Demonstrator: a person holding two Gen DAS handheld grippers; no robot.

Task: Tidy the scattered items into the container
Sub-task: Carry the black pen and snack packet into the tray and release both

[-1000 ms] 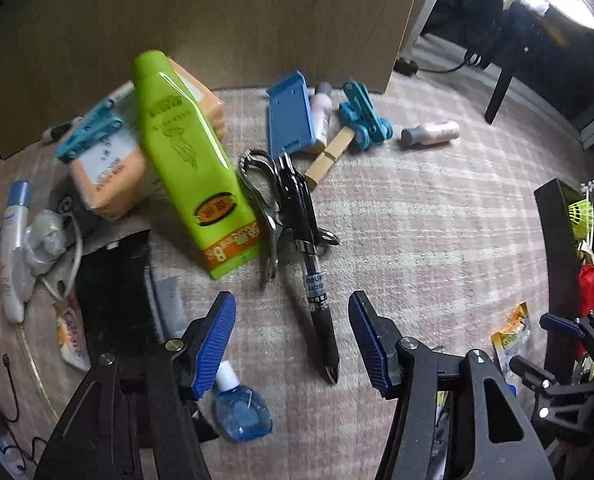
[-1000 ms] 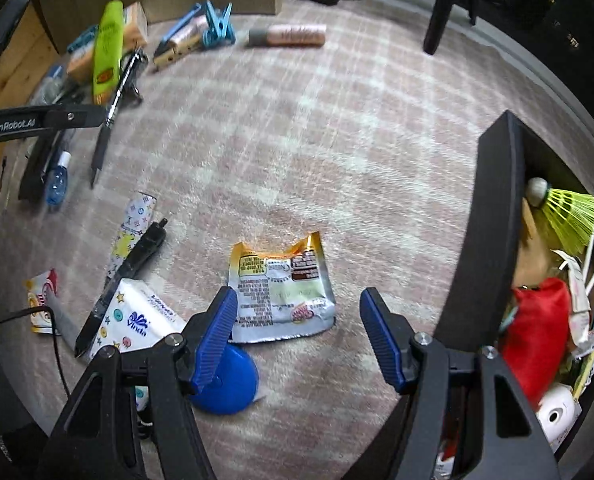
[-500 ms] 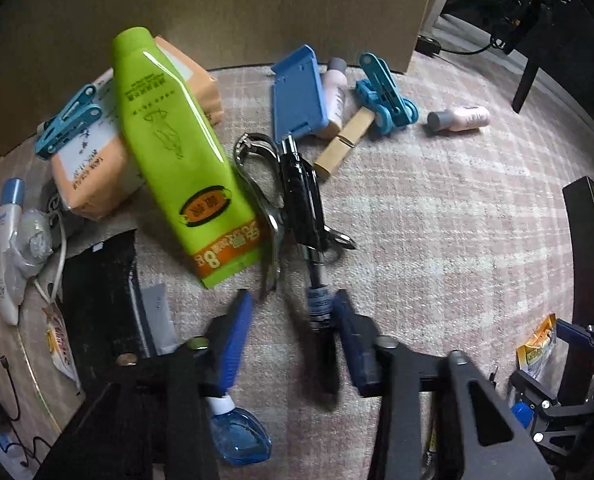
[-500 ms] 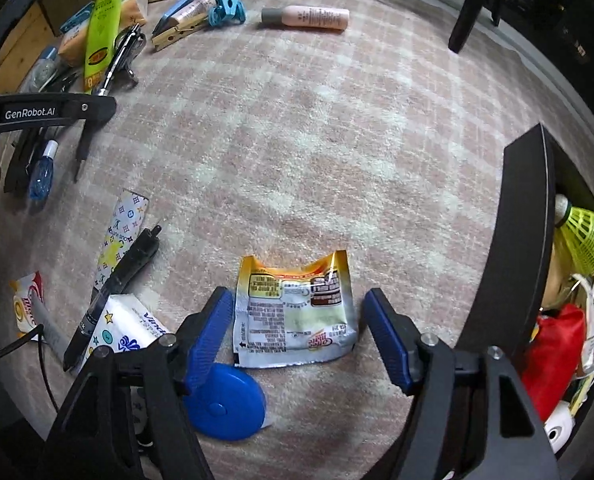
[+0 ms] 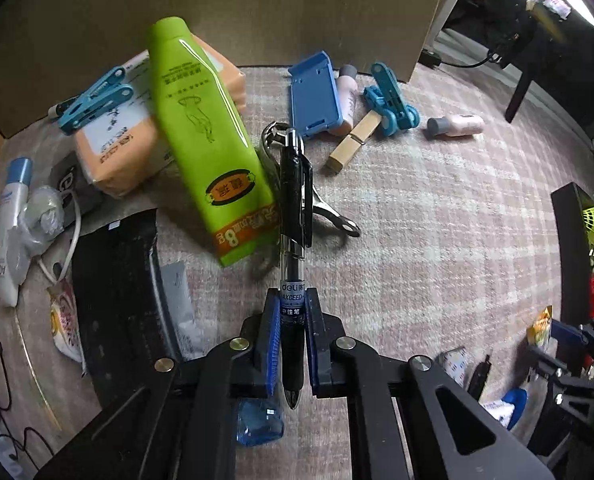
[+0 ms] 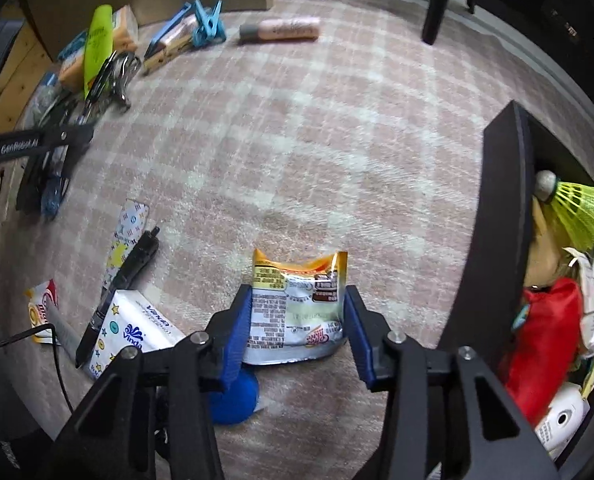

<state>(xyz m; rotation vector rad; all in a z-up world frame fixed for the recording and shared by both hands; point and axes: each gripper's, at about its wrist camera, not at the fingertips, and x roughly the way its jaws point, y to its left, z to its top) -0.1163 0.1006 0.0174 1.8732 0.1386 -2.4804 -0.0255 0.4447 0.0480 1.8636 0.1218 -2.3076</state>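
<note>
A black pen (image 5: 293,200) points away from me across the checked cloth, its clip end over a metal clip (image 5: 333,222). My left gripper (image 5: 292,302) is closing, and both blue pads press the pen's lower barrel. In the right wrist view a silver and orange snack packet (image 6: 297,280) sits between the pads of my right gripper (image 6: 297,304). Those jaws are closing too; the pads touch the packet's two sides and it bows upward. The black container (image 6: 501,208) stands at the right, holding a yellow shuttlecock (image 6: 577,208) and a red pouch (image 6: 545,328).
A green bottle (image 5: 201,140) leans on an orange tissue pack (image 5: 121,152) by a cardboard wall (image 5: 257,12). A blue holder (image 5: 313,96), wooden peg (image 5: 353,144) and pink bottle (image 5: 457,126) lie beyond. A tissue pack (image 6: 137,328), second pen (image 6: 129,272) and blue disc (image 6: 233,396) lie left of the packet.
The left jaws came together on the pen that lay between them. The right gripper slid forward over the snack packet and its jaws narrowed onto the packet's sides.
</note>
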